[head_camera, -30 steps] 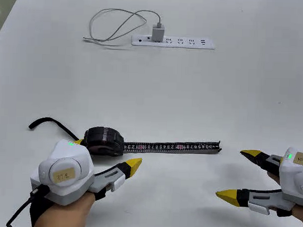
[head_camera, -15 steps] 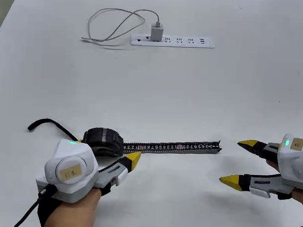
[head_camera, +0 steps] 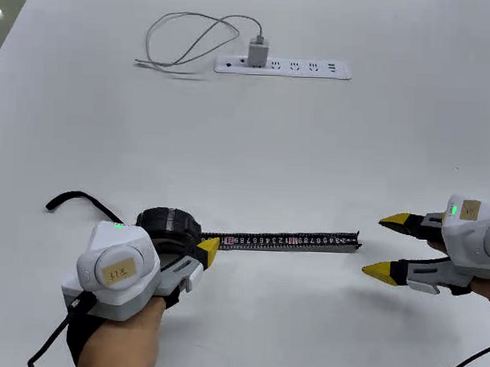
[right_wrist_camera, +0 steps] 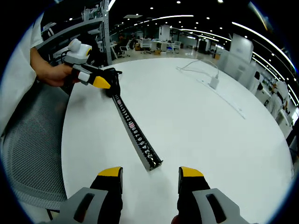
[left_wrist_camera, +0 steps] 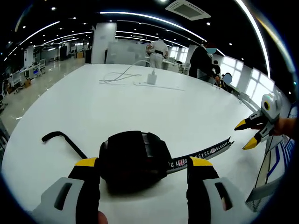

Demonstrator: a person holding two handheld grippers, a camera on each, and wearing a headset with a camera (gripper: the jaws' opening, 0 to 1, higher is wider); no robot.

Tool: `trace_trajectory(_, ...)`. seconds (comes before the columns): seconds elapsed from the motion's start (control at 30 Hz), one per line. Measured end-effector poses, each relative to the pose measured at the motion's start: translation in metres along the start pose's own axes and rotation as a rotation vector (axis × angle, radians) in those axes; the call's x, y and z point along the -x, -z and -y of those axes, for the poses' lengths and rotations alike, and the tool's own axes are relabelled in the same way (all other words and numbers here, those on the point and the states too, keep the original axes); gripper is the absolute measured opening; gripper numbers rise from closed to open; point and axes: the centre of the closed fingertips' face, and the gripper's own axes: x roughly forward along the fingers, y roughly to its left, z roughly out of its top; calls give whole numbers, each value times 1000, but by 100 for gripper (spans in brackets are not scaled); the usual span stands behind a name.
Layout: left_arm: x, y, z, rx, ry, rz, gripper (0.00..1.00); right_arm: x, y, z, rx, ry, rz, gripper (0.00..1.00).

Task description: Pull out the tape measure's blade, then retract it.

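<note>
Since a second ago, closed in around the tape measure [head_camera: 169, 227] with the left hand-held gripper [left_wrist_camera: 143, 163]: jaws spread to either side of the black case, with a gap left on the blade side. Brought nearer the free end of the blade [head_camera: 291, 240] with the right hand-held gripper [head_camera: 386, 246] as well: jaws apart but narrower than before, just past the end hook, not touching it.

Lying flat on the white bench [head_camera: 310, 153], with the blade drawn out to the right of the case, numbers up. Trailing off to the left of the case, a black wrist strap [head_camera: 71, 198]. Near the case on the person's side, the bench's edge.

Well beyond the tape measure, toward the far edge, a white power strip [head_camera: 281, 67] with a charger [head_camera: 257, 52] plugged in and a looped cable [head_camera: 186, 36]. Between strip and tape measure, a wide stretch of open white surface.
</note>
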Motion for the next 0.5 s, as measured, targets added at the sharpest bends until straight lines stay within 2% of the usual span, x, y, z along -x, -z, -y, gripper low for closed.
trace_trajectory(0.1,-2,-1,-2,28,-11,0,71,-3,-3,2,21,-15,-7,42)
trace_trajectory(0.3,-3,-1,-5,34,-24,-3,68,-9,-4,8,58,-44,-38,37)
trace_trajectory(0.5,-4,0,-9,36,-38,-9,62,-13,-5,12,74,-66,-47,34)
